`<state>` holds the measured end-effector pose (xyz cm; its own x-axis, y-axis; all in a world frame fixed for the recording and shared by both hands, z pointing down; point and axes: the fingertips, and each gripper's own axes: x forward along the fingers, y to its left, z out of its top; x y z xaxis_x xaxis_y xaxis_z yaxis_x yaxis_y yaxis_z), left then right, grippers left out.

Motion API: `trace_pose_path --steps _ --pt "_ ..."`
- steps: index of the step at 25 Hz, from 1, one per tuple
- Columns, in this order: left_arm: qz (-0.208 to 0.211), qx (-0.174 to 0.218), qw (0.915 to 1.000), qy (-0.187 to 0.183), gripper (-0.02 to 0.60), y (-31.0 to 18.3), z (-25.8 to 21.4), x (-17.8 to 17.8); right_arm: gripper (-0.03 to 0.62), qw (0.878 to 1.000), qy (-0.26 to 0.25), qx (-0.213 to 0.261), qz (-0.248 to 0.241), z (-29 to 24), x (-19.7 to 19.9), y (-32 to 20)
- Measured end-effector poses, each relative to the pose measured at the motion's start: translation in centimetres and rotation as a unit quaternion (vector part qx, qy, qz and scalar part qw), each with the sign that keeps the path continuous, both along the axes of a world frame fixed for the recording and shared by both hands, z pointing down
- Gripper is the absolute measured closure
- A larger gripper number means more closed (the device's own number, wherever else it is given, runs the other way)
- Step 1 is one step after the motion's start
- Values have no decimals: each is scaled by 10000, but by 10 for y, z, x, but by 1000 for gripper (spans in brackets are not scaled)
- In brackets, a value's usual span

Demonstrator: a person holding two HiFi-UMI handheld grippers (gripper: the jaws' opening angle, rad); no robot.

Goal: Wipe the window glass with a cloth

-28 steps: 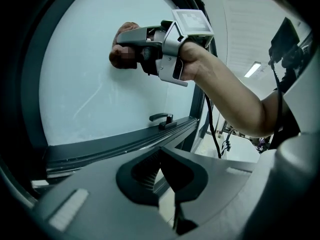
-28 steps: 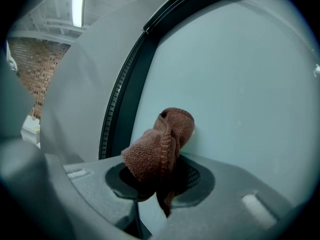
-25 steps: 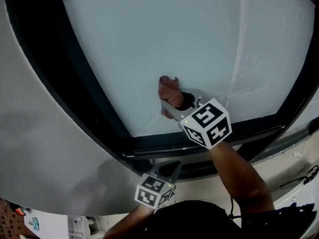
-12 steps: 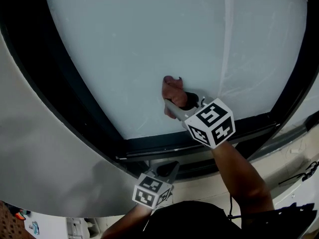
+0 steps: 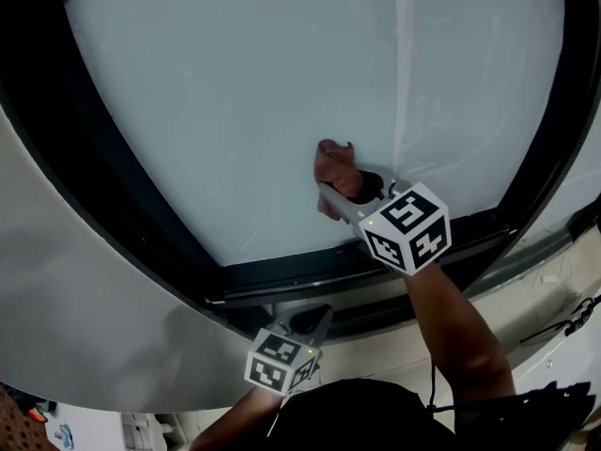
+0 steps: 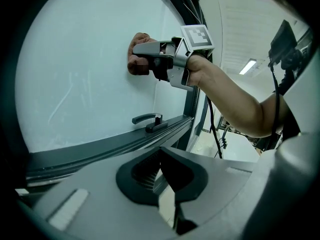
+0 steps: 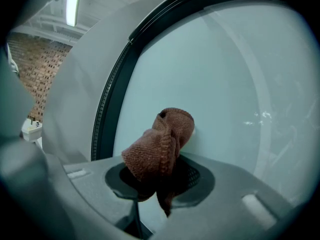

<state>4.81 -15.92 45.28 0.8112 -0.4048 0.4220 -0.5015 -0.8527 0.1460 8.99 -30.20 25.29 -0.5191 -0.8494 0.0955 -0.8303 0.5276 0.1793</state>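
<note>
- Pressed against the pale frosted window glass [image 5: 235, 92], low and right of centre: a bunched reddish-brown knitted cloth [image 5: 333, 165]; far end touching the pane.
- Clamped on that cloth, the right gripper [image 5: 338, 193]; jaws closed on the lower folds, with a dark tail of fabric hanging down between them in the right gripper view.
- Just behind those jaws, the tilted white cube with black square markers [image 5: 406, 226]; below it, a bare forearm [image 5: 455, 336] reaching up from the lower edge of the head view.
- Held low, beneath the dark window frame [image 5: 310, 275] and apart from the glass: the left gripper [image 5: 319, 316]; jaws drawn together at the tips, nothing between them; aimed up toward the lower rail.
- Visible past those jaws in the left gripper view: a dark lever handle [image 6: 147, 120] lying along the lower frame rail; below the cloth and well apart from it.
- Running down the pane just right of the cloth: a pale vertical streak [image 5: 399, 73]; fainter slanting marks lower left of the cloth.
- Left of the frame, a smooth grey wall [image 5: 75, 280]; beyond it in the right gripper view, a patch of brickwork [image 7: 42, 69] and a long ceiling light [image 7: 72, 4].
</note>
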Motion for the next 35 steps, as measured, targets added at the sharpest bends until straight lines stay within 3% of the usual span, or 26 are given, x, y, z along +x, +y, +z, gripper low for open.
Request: trace_pose_path --steps 18,35 --pt "72 -25 10000 41 565 11 4 30 487 9988 -152 -39 463 0 75 10" --pt "40 -114 9999 54 565 12 8 22 487 9962 -240 8 833 2 91 13"
